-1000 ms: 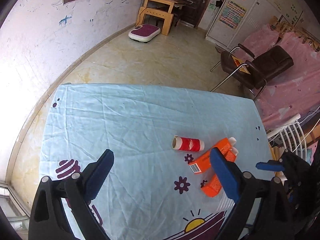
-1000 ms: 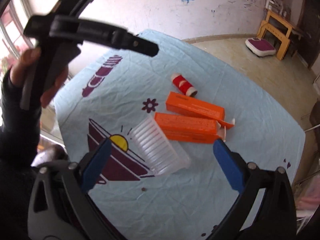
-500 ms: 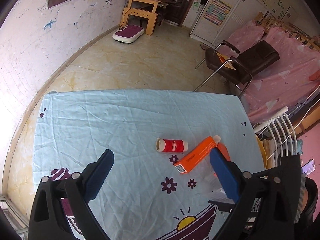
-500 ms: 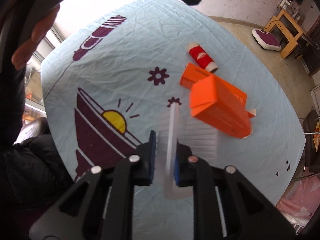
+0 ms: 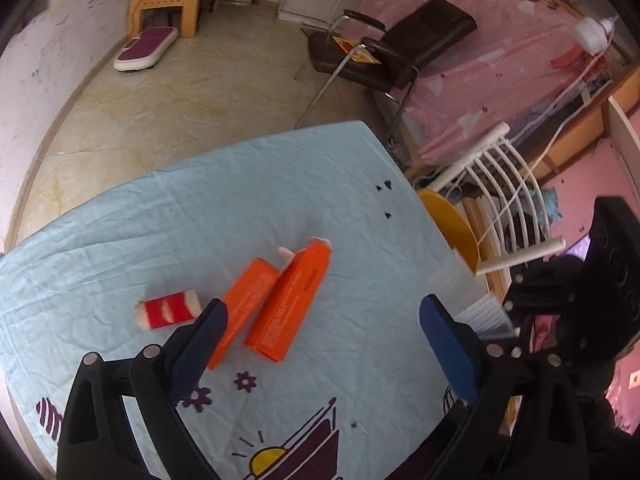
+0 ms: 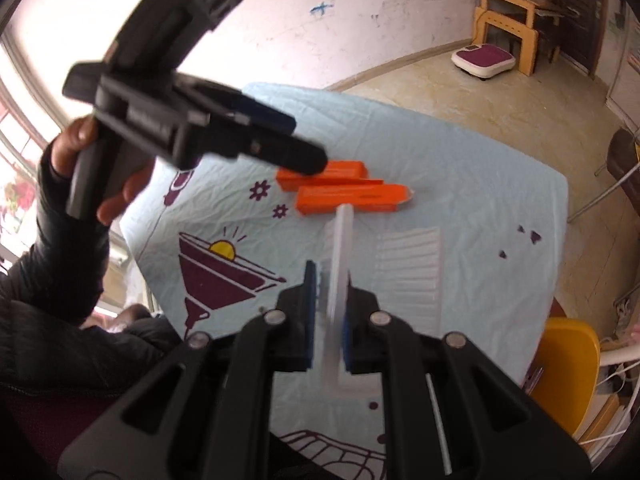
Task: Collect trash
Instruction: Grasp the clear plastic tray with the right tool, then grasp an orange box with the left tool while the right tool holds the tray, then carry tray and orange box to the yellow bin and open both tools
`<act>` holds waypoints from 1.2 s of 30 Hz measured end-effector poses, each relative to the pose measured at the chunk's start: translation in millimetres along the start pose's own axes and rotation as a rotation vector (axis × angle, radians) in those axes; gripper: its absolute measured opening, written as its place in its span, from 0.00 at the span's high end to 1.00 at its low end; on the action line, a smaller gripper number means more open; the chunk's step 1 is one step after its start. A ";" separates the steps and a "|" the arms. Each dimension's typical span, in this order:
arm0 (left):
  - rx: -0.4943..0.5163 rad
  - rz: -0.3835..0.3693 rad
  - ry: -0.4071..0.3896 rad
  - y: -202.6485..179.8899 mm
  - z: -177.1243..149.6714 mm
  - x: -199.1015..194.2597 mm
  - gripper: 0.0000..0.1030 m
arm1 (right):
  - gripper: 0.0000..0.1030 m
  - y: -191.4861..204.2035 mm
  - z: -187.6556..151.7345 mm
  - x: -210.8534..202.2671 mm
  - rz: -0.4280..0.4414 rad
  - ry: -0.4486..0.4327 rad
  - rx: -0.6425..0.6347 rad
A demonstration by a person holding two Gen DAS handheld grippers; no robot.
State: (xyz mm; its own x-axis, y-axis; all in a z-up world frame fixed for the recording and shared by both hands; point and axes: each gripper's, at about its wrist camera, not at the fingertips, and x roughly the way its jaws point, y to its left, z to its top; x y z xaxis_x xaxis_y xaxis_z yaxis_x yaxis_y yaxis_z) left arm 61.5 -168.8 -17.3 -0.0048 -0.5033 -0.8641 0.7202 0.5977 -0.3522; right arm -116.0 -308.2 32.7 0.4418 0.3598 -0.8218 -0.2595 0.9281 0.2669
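Observation:
My right gripper [image 6: 329,300] is shut on the wall of a clear ribbed plastic cup [image 6: 408,272], which it holds above the light blue tablecloth [image 6: 460,168]. Beyond the cup lie two orange boxes [image 6: 352,198] side by side. In the left wrist view the same orange boxes [image 5: 288,304] lie just ahead of my left gripper [image 5: 320,344], which is open and empty. A red and white roll [image 5: 168,314] lies left of the boxes. At the table's right edge the cup [image 5: 476,304] shows again.
A yellow chair [image 5: 452,220] and a white slatted rack [image 5: 500,184] stand right against the table's right edge. A black armchair [image 5: 384,52] stands on the floor beyond. A hand [image 6: 80,140] and dark sleeve hold the left gripper over the table's left side.
The right gripper went from wide open to shut on the cup and raised it off the cloth. The left gripper swung right toward the orange boxes and stayed open.

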 end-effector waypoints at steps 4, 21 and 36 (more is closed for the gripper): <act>0.081 0.039 0.138 -19.8 6.5 41.4 0.11 | 0.89 -34.0 -11.6 -29.7 -0.004 -0.080 0.113; 0.198 0.301 0.297 -25.2 14.0 97.8 0.77 | 0.89 -89.5 -35.3 -63.5 -0.031 -0.207 0.268; 0.272 0.067 0.166 -125.3 60.0 80.5 0.82 | 0.89 -221.9 -134.1 -17.4 -0.226 -0.105 0.621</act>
State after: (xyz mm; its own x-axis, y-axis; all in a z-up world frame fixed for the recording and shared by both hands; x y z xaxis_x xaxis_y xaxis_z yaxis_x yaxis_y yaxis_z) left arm 12.6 -321.6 -21.2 -0.0483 -0.3462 -0.9369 0.8818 0.4258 -0.2028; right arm -181.3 -533.3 -79.8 0.5167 0.1286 -0.8465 0.3775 0.8532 0.3600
